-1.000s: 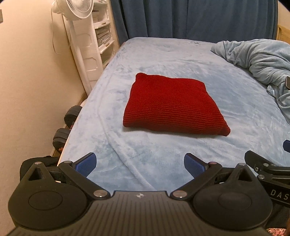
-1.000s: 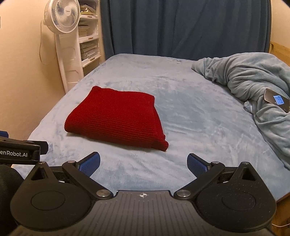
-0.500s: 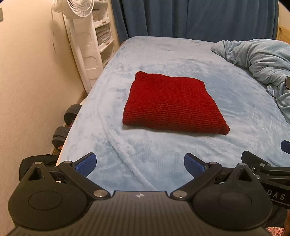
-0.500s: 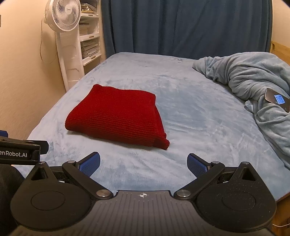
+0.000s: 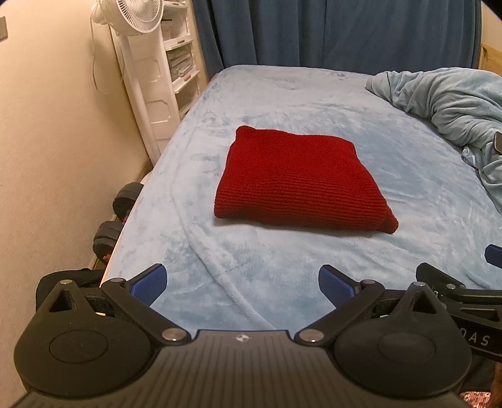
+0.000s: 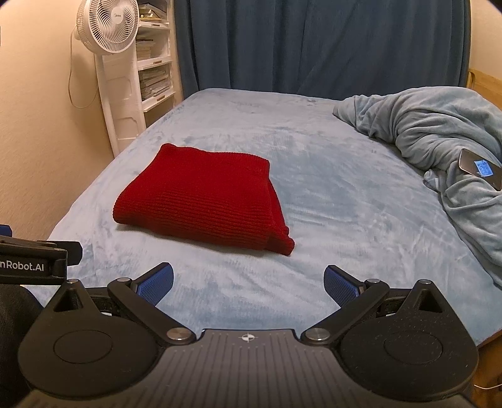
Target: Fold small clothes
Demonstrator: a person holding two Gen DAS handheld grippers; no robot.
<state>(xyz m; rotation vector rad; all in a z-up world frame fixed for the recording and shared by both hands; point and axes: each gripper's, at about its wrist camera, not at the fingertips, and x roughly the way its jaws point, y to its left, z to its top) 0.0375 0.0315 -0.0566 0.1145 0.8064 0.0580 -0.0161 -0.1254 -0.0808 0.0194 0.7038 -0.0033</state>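
A red knit garment [image 5: 301, 182] lies folded into a neat rectangle on the light blue bed [image 5: 251, 270]; it also shows in the right wrist view [image 6: 204, 201]. My left gripper [image 5: 241, 282] is open and empty, held back over the bed's near edge, well short of the garment. My right gripper [image 6: 248, 282] is open and empty too, near the bed's front edge, with the garment ahead and to its left. Part of the right gripper shows at the right edge of the left wrist view [image 5: 464, 292].
A crumpled light blue blanket [image 6: 439, 138] lies at the right with a phone [image 6: 480, 168] on it. A white fan [image 6: 108, 28] and shelves [image 6: 157, 72] stand by the left wall. Dumbbells [image 5: 116, 216] sit on the floor beside the bed. Dark blue curtains [image 6: 313, 47] hang behind.
Both grippers have drifted back and up slightly, open and empty throughout. The garment has not moved.
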